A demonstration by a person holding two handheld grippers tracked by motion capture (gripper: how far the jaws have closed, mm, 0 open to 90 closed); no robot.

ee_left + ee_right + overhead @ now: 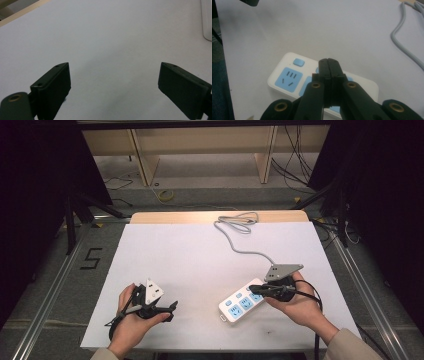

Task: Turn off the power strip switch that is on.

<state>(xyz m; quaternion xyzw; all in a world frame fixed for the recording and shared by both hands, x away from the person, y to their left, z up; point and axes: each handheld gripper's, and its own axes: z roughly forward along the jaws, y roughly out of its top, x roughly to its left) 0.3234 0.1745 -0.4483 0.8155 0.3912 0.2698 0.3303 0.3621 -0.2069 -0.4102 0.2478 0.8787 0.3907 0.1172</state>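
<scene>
Two grippers are working: the right gripper (329, 62), jaws pressed together and empty, is hovering over the white plastic power strip with blue sockets (242, 303) at the table's near right, likely poised to press its switch; the left gripper (113, 87) is resting spread.

Bright, even overhead light on the white table (200, 265), dark surroundings, soft faint shadows, close-up foregrounds slightly blurred.
</scene>
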